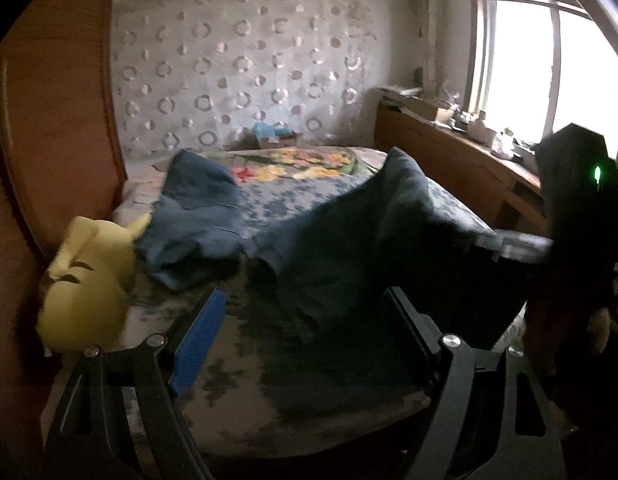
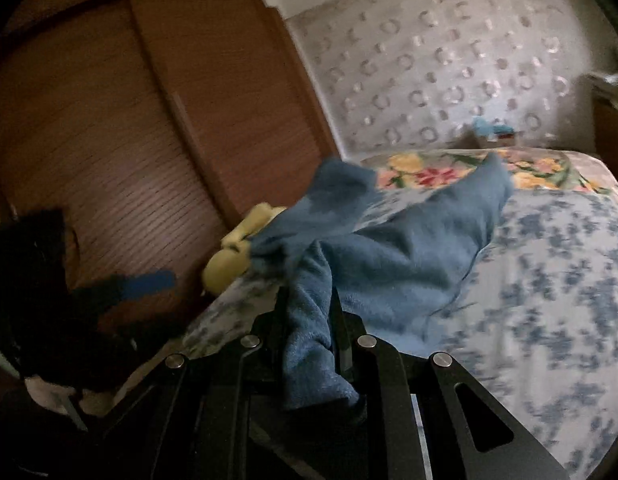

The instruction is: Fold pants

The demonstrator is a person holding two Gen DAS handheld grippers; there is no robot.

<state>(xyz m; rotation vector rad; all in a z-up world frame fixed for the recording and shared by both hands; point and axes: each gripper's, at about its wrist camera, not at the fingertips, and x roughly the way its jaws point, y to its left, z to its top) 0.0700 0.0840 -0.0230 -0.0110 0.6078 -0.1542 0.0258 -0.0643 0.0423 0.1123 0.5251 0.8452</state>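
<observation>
Blue pants (image 1: 197, 220) lie crumpled on the flowered bed cover (image 1: 293, 200). My right gripper (image 2: 309, 308) is shut on a bunched edge of the pants (image 2: 409, 256) and holds it off the bed, so the cloth stretches away from the jaws across the bed. In the left wrist view that lifted part hangs as a dark sheet (image 1: 369, 248) running to the right. My left gripper (image 1: 305, 300) stands open above the bed's near edge, blue pad (image 1: 201, 340) on one finger, with nothing pressed between the pads. Its blue pad (image 2: 149, 280) also shows at the left of the right wrist view.
A yellow plush toy (image 1: 89, 292) sits at the bed's left edge beside the pants. A brown wooden wardrobe (image 2: 129, 140) stands close on the left. A wooden headboard shelf (image 1: 461, 148) with clutter runs under the bright window (image 1: 549, 72). A small box (image 1: 277, 136) rests at the bed's far end.
</observation>
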